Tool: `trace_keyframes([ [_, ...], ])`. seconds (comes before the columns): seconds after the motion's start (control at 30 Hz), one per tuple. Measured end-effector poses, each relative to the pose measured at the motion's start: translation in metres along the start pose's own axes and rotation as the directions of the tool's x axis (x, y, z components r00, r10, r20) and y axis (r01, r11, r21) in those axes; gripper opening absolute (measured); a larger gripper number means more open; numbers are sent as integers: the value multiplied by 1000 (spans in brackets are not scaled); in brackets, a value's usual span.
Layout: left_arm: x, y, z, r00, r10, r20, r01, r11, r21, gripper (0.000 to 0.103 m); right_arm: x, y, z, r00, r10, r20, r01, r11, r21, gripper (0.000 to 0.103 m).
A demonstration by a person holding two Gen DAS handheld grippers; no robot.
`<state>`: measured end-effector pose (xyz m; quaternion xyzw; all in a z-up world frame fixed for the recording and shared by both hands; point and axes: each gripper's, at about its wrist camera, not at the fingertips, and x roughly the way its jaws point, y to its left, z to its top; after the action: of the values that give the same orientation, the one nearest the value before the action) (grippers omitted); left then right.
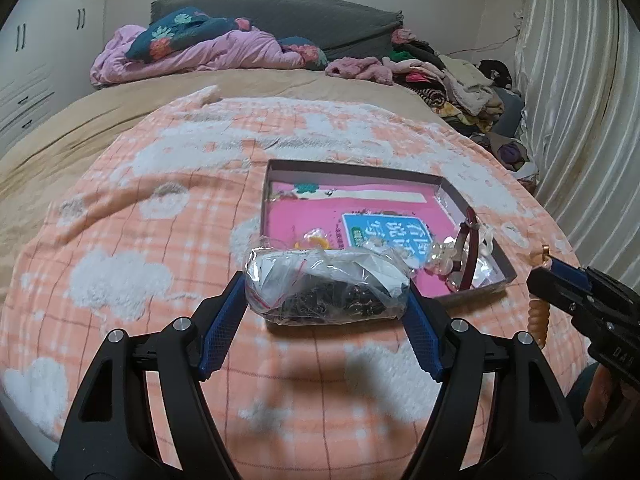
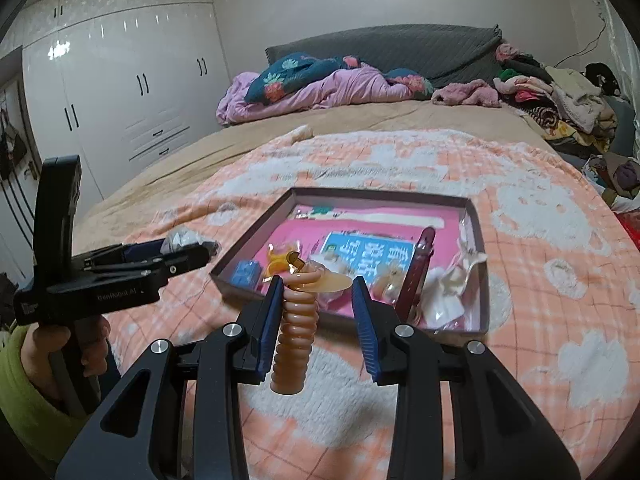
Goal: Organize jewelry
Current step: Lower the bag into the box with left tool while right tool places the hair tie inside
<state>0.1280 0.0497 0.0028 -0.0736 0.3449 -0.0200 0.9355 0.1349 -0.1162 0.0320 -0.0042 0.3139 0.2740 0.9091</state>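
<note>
A: Bag [image 1: 326, 286] is sitting crosswise between the blue pads of the left gripper [image 1: 327, 292], long axis running left to right, clear plastic with dark beads inside. The pads are pressing both ends, so it is clenched on the bag, which is hanging above the blanket [image 1: 120, 216].

B: And the right gripper [image 2: 316, 316]?

A: Its jaws are standing only partly apart. A peach coil [image 2: 294, 340] is leaning on the left pad, axis up and down. Whether the far pad is touching it I cannot tell, so the grip is uncertain.

B: Where is the box [image 1: 472, 280] lying?

A: Just beyond both grippers, ahead and slightly right of the bag. My judgement: the right gripper is nearer the open near corner, so the coil is likely going in first.
</note>
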Motion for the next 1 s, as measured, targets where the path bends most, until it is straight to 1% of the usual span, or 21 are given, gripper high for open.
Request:
trace_keyframes([
  [0.27, 12, -9, 15, 1000, -10, 13, 10, 1000, 16, 65, 2, -11, 21, 999, -29, 43, 28, 999, 16, 34],
  [0.5, 27, -13, 22, 1000, -21, 7, 21, 1000, 22, 65, 14, -22, 36, 997, -50, 52, 49, 999, 23, 34],
  [0.6, 35, -15, 24, 1000, -21, 4, 21, 999, 29, 65, 24, -28, 40, 997, -58, 45, 56, 998, 30, 34],
  [0.77, 54, -16, 24, 999, -22, -31, 23, 999, 29, 66, 48, -38, 41, 997, -73, 12, 73, 997, 42, 34],
  [1.0, 72, -17, 16, 997, -11, -75, 14, 999, 37, 66, 82, -49, 35, 995, -91, -41, 93, 995, 46, 34],
])
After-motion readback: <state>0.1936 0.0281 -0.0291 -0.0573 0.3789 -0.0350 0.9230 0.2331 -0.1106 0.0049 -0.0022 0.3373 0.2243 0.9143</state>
